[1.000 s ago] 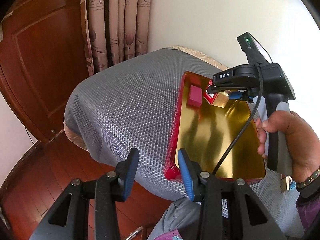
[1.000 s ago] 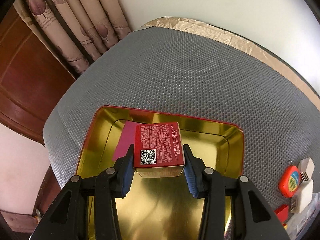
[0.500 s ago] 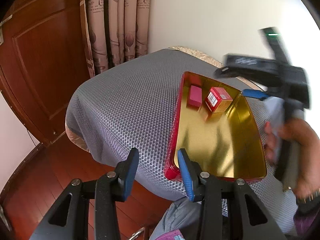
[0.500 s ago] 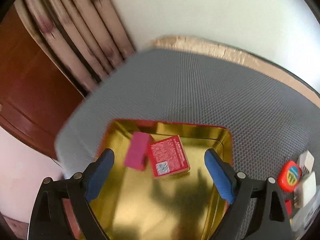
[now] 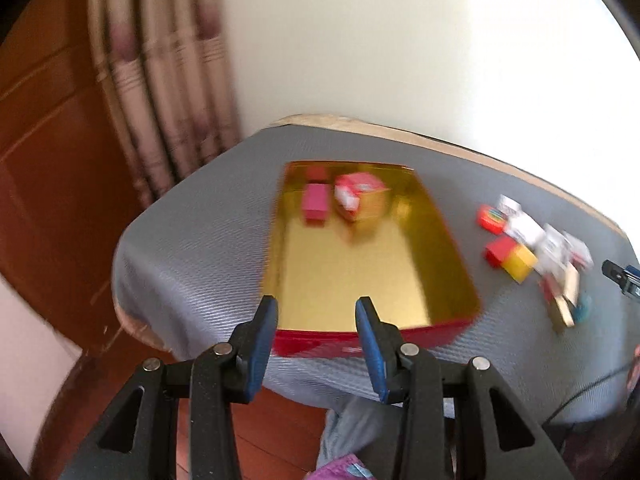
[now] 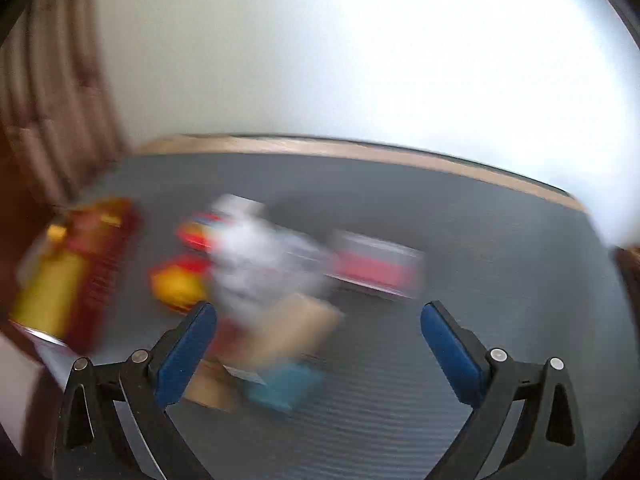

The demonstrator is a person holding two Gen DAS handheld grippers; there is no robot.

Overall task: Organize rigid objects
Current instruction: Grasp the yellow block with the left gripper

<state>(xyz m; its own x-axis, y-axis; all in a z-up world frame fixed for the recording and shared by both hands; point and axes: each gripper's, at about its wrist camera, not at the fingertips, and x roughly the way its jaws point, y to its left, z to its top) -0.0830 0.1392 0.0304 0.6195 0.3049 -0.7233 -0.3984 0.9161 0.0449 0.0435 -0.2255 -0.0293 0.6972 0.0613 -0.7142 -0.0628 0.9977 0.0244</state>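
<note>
Pink box [image 5: 315,207] in tin [image 5: 452,264] — long axis pointing away

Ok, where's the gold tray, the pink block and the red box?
gold tray [image 5: 360,276]: left wrist view, bare gold floor.
pink block [image 5: 315,202]: left wrist view, top face.
red box [image 5: 358,194]: left wrist view, front corner.

Home room; patterned curtains [image 5: 168,92]; wooden door [image 5: 52,160]

Glossy gold-lined tin tray [image 5: 440,240] on a matt grey mesh cloth [image 5: 200,248]; wooden floor [image 5: 280,420].
</note>
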